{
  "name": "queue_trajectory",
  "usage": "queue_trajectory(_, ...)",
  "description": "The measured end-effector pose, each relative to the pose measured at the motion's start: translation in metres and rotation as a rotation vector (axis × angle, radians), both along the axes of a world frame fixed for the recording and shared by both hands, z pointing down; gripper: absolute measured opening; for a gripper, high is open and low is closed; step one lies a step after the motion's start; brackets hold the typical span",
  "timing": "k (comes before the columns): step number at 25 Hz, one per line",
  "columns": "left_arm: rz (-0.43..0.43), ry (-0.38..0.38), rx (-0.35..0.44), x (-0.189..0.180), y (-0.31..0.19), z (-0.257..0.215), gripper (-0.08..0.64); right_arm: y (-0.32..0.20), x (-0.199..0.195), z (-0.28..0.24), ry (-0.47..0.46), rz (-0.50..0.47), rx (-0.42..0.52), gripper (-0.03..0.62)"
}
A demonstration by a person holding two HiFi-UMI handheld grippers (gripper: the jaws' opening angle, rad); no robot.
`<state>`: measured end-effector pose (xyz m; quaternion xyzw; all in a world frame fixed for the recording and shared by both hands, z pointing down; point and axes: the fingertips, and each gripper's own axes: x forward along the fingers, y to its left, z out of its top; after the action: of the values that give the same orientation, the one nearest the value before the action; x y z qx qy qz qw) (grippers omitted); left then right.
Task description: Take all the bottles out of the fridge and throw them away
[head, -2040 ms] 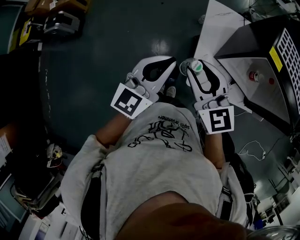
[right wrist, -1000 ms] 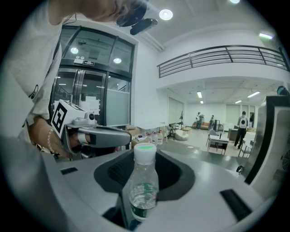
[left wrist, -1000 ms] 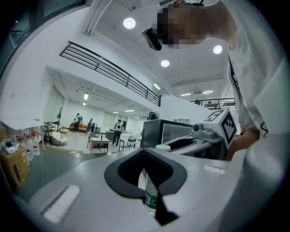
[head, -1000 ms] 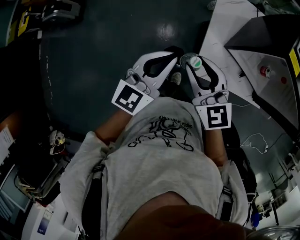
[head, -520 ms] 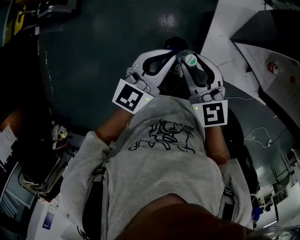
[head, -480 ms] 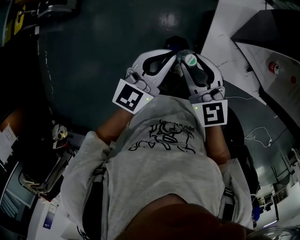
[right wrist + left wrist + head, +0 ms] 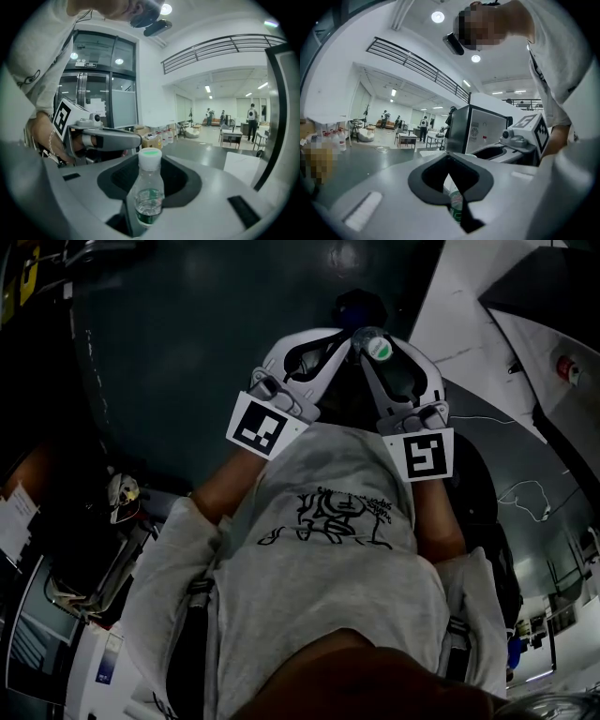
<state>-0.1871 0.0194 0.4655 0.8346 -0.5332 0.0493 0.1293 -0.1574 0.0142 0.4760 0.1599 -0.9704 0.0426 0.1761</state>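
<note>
- Plastic bottle (image 7: 149, 187), clear, white-capped and part-filled, was held upright in the right claw (image 7: 382, 354), with the jaws closed on its body.
- Left claw (image 7: 330, 345) was seen with jaws drawn together and nothing gripped, just beside the right.
- One bottle was judged out of the fridge but not yet thrown away; no bin was seen.
- Bottles left inside could not be counted.

Bare dark floor (image 7: 187, 352) lies open left of the fridge (image 7: 553, 306), which blocks the right; farther left, cluttered equipment (image 7: 84, 549) hems the passage.
</note>
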Motion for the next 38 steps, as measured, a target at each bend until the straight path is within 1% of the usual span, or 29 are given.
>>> queue_trajectory(5, 0.003, 0.006, 0.009, 0.000, 0.004, 0.017, 0.008, 0.007, -0.002, 0.018, -0.012, 0.002, -0.007, 0.149)
queue_trajectory(11, 0.022, -0.004, -0.002, -0.002, 0.012, 0.043, 0.008, 0.019, -0.008, 0.047, 0.009, -0.022, -0.020, 0.149)
queue_trajectory(18, 0.016, 0.005, -0.023, -0.004, 0.016, 0.072, 0.008, 0.020, -0.010, 0.076, 0.009, 0.004, -0.033, 0.149)
queue_trajectory(23, 0.012, 0.004, -0.035, -0.009, 0.018, 0.094, 0.008, 0.022, -0.011, 0.103, 0.026, 0.007, -0.048, 0.149)
queue_trajectory(27, 0.013, 0.007, -0.043, -0.009, 0.020, 0.109, 0.008, 0.022, -0.011, 0.121, 0.020, 0.014, -0.050, 0.149)
queue_trajectory(38, -0.009, 0.015, -0.061, -0.005, 0.029, 0.152, 0.008, 0.038, -0.006, 0.180, 0.077, 0.000, -0.076, 0.149)
